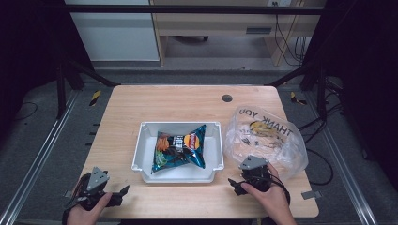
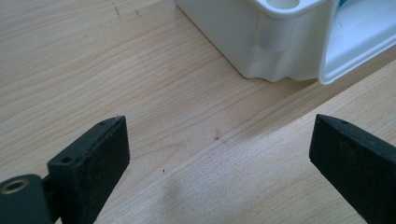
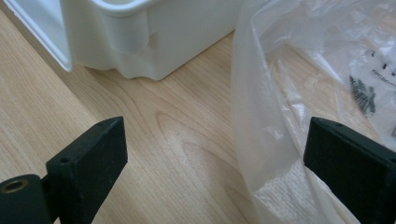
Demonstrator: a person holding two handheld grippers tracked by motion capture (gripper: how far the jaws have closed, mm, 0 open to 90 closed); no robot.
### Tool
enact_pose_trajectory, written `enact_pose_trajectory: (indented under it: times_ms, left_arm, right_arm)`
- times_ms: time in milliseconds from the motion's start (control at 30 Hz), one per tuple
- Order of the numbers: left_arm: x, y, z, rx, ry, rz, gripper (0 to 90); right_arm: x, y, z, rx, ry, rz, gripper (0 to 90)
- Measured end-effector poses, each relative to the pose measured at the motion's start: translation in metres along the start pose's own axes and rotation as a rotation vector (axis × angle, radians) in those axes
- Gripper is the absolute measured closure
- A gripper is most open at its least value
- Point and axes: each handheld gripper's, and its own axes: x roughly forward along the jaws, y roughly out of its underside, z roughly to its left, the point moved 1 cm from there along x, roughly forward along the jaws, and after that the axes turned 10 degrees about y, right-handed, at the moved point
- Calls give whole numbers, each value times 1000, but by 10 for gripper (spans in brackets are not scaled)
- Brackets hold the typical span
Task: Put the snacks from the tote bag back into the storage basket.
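Your left gripper [image 1: 123, 191] rests at the near left corner of the surface [image 1: 122, 108]. Its jaws stand wide apart and hold nothing. In the left gripper view you see bare wood between them, and the corner of the white tray [image 2: 261, 51] a little way ahead.

Your right gripper [image 1: 233, 183] sits at the near right, just beside the clear plastic bag [image 1: 267, 136]. Its jaws are wide apart too, and empty. In the right gripper view the bag's thin skin [image 3: 280, 93] bulges in between the jaws on the right side, but I can't tell if a jaw touches it.

The chip bag [image 1: 180, 147] lies flat inside the tray [image 1: 141, 154], in the middle of the surface. It is well apart from both grippers.

I think both hands wait low and open so they are ready to reach, one for the chips and one for the plastic bag.

The chip bag is shiny, puffy and crinkly. It will slip, so pinch an edge. The tray is hard, smooth plastic with round corners. The clear bag is soft, floppy and wrinkled, with black letters on it. The surface is pale wood with a fine grain.
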Motion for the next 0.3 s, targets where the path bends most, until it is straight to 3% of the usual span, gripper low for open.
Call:
enact_pose_trajectory:
  times_ms: [100,300]
  left_arm:
    - [0,0,0,1,0,0,46]
    - [1,-1,-1,8,3,3,46]
  right_arm:
    - [4,0,3,-24,-4,12,74]
    - [1,1,3,-25,15,1,74]
